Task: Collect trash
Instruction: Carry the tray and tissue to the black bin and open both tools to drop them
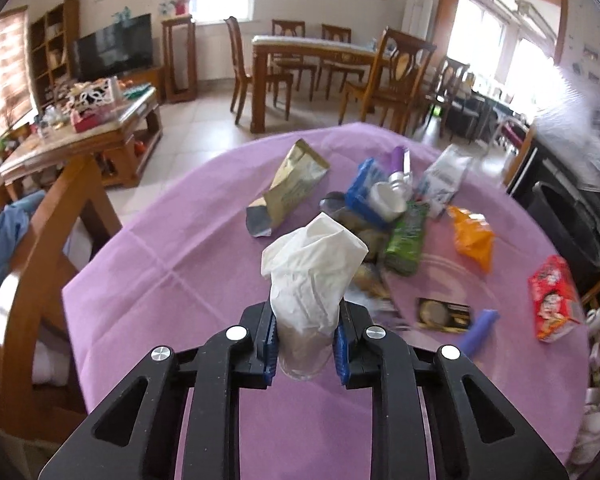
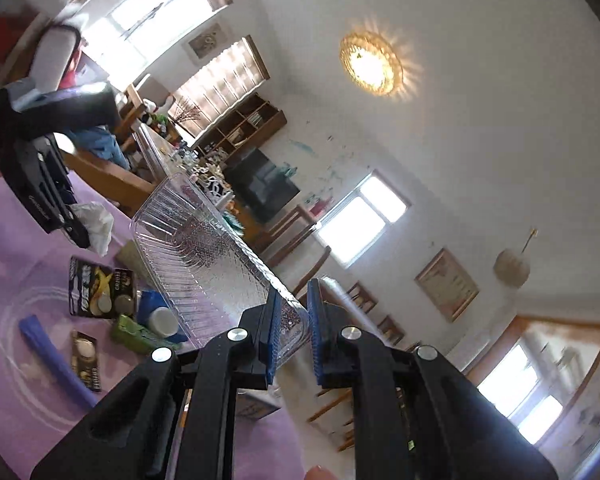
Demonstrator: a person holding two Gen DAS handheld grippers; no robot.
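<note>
The table (image 1: 148, 264), round and covered in a purple cloth, carries the remaining litter in 1 cluster toward its far right. A black bin (image 1: 568, 228) stands off the table's right edge, partly hidden.

The clear plastic tray (image 2: 204, 256) is the largest held item. The right gripper (image 2: 292, 336) has its blue pads closed on the tray's near rim, and the tray is lifted and tilted above the table, its long axis running away from the gripper toward the far left of the right wrist view.

The gold snack bag (image 1: 296, 184) lies at the far left of the cluster, long axis pointing away. The green packet (image 1: 406, 240), orange wrapper (image 1: 474, 240) and red packet (image 1: 552, 300) lie further right, well apart from each other.

The white tissue (image 1: 312, 276) is clamped upright between the closed jaws of the left gripper (image 1: 306, 340), clear of the cloth.

Judgement: the bin lies to the right of both grippers, and the right gripper appears nearer to it. The tissue must travel right across the cluster to reach the bin, or be dropped into the tray, which is held just right of the left gripper.
</note>
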